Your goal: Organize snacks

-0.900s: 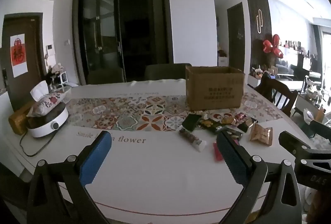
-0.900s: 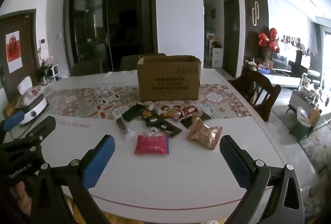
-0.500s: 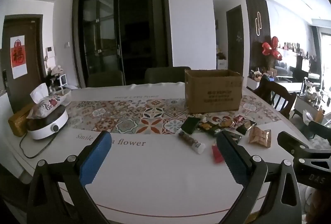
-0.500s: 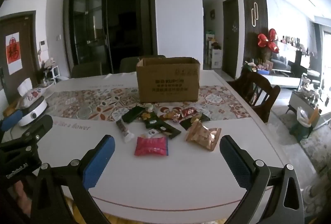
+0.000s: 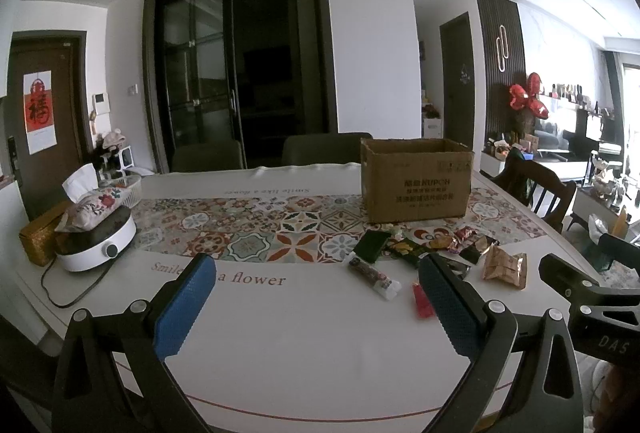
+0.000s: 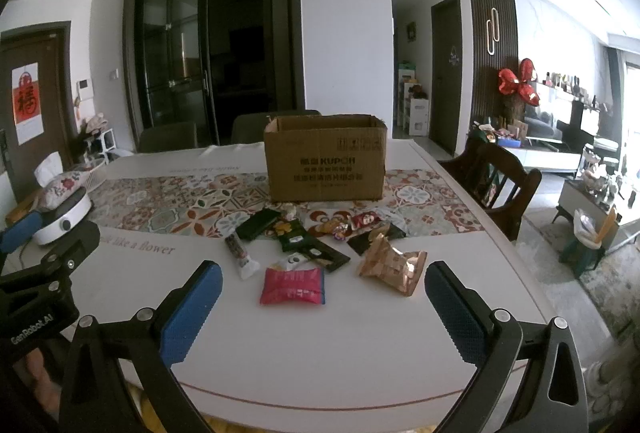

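Several snack packets lie scattered on the white table in front of an open cardboard box (image 6: 325, 158) (image 5: 416, 185). Nearest in the right wrist view is a pink packet (image 6: 292, 286), with a gold foil bag (image 6: 394, 265) to its right and a dark bar with a white end (image 6: 240, 255) to its left. Dark green packets (image 6: 258, 223) lie closer to the box. My right gripper (image 6: 322, 307) hangs open just short of the pink packet, holding nothing. My left gripper (image 5: 314, 299) is open over bare table, left of the snacks (image 5: 372, 273).
A patterned runner (image 5: 256, 229) crosses the table. At the left stand a white round cooker (image 5: 96, 245) with a floral tissue pouch on it, its cord, and a gold box (image 5: 38, 241). A wooden chair (image 6: 500, 185) stands at the right side; dark chairs sit behind the table.
Both views have tilted up slightly, so the table, box and snacks sit lower in the frame. Nothing on the table has moved, and both grippers stay open.
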The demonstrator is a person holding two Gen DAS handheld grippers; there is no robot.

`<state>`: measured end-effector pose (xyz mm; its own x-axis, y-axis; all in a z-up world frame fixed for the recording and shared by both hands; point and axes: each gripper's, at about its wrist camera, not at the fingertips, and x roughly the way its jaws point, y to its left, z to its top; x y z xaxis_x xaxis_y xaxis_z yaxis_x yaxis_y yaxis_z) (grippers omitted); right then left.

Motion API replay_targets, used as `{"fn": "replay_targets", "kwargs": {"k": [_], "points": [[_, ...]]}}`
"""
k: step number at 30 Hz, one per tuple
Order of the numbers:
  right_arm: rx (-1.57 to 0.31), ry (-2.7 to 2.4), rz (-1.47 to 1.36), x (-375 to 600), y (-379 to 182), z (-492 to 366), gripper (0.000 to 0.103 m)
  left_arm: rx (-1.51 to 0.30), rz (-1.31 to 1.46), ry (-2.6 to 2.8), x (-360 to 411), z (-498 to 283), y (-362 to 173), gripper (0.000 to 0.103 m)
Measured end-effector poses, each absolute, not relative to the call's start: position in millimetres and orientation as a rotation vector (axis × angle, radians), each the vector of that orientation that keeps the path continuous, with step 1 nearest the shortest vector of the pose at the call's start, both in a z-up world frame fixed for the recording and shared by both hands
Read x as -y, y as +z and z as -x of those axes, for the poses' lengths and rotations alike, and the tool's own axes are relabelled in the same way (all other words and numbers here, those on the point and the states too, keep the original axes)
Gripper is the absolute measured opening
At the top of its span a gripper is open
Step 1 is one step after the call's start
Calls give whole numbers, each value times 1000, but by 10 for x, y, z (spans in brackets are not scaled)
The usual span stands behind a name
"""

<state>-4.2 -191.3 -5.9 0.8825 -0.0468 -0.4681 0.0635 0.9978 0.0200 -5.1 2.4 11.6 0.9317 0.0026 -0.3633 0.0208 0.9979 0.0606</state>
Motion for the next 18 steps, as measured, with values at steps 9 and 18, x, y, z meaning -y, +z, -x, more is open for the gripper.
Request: {"fn": "replay_targets", "kwargs": {"k": [9,18], "points": [[-483,-57,-34,1914,-60,43,102,-369,-64,-9,-21,60,108,103],[-481,-57,-34,1913,-59,50,102,-368,-64,-9,-23,61,107,103]]}}
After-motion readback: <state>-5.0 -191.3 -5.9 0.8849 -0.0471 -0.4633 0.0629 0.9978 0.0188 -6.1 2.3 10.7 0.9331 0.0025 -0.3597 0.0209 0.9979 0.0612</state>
